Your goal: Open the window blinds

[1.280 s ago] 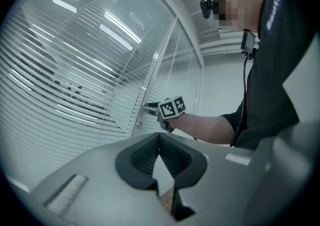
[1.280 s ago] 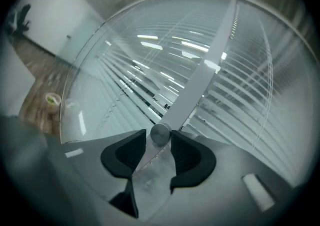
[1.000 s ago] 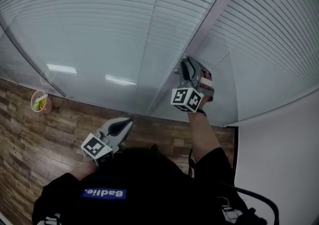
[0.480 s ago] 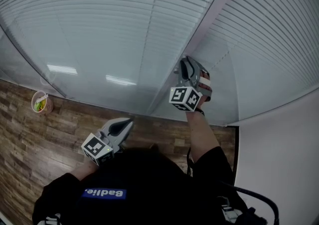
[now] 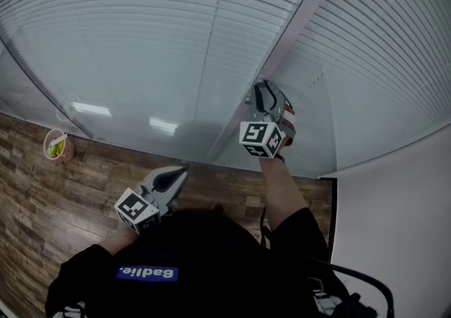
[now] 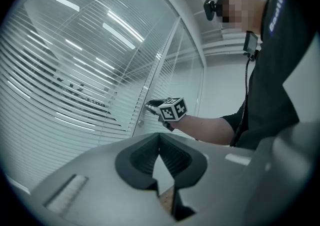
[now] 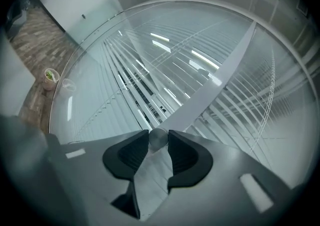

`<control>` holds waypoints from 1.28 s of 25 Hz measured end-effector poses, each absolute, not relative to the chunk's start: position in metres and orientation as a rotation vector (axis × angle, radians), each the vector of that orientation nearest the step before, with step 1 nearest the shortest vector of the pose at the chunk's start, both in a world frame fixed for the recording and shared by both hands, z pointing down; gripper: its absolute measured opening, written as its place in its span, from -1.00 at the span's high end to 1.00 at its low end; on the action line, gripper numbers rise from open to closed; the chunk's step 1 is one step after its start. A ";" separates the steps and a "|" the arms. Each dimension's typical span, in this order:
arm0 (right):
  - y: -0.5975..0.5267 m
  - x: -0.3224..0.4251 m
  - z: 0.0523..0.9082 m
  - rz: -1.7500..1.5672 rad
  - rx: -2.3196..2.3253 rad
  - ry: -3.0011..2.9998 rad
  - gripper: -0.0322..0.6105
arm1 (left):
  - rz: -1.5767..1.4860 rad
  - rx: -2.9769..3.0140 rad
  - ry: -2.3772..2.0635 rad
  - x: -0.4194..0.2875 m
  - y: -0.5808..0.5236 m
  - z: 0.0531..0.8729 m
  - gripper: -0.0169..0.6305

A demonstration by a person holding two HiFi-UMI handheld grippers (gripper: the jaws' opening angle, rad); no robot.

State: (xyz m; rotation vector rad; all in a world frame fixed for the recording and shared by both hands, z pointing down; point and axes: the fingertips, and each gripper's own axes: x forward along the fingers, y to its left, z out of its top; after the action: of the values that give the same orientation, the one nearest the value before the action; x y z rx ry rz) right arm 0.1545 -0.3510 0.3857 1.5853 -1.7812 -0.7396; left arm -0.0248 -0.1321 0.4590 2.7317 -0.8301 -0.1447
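Note:
White slatted blinds (image 5: 141, 41) hang behind glass on both sides of a pale frame post (image 5: 296, 27). My right gripper (image 5: 262, 88) is raised against that post. In the right gripper view a small round silver knob (image 7: 158, 139) sits between the pads, which press on it from both sides; the jaws have just been closing on it. Past it, the slats (image 7: 145, 79) show dark gaps between them. My left gripper (image 5: 181, 170) hangs low near my body, shut and empty, its tips (image 6: 160, 137) meeting. The left gripper view shows the right gripper (image 6: 149, 105) at the post.
A small cup with green contents (image 5: 58, 144) stands on the wood floor (image 5: 42, 204) by the glass at the left. A white wall (image 5: 394, 225) closes the right side. My own dark sleeve and body fill the bottom of the head view.
The right gripper has rolled a little on the knob, and its marker cube has shifted slightly left. The left gripper has stayed where it was.

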 end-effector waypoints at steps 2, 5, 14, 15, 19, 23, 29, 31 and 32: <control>-0.351 0.154 0.387 -0.724 1.601 -1.794 0.51 | -0.145 2.731 -0.828 -0.025 -0.132 0.461 0.95; -0.350 0.155 0.386 -0.699 1.627 -1.817 0.51 | -0.144 2.730 -0.826 -0.024 -0.132 0.460 0.95; -0.351 0.156 0.385 -0.638 1.688 -1.871 0.51 | -0.122 2.745 -0.818 -0.025 -0.131 0.463 0.95; -0.351 0.156 0.385 -0.635 1.692 -1.874 0.51 | -0.118 2.748 -0.817 -0.025 -0.131 0.464 0.95; -0.350 0.155 0.384 -0.618 1.711 -1.890 0.51 | -0.126 2.742 -0.827 -0.026 -0.131 0.461 0.95; -0.352 0.157 0.384 -0.576 1.736 -1.934 0.51 | -0.123 2.745 -0.825 -0.025 -0.131 0.461 0.95; -0.353 0.158 0.390 -0.514 1.780 -1.990 0.51 | -0.111 2.758 -0.819 -0.022 -0.131 0.467 0.95; -0.354 0.158 0.387 -0.493 1.793 -2.005 0.51 | -0.112 2.757 -0.818 -0.022 -0.131 0.464 0.95; -0.354 0.158 0.385 -0.481 1.799 -2.014 0.51 | -0.116 2.754 -0.821 -0.022 -0.131 0.462 0.95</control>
State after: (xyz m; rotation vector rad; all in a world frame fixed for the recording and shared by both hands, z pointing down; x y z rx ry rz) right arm 0.1577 -0.3536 0.3854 1.7992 -2.0138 -0.4807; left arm -0.0219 -0.1307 0.4623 2.7541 -0.8208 -0.1164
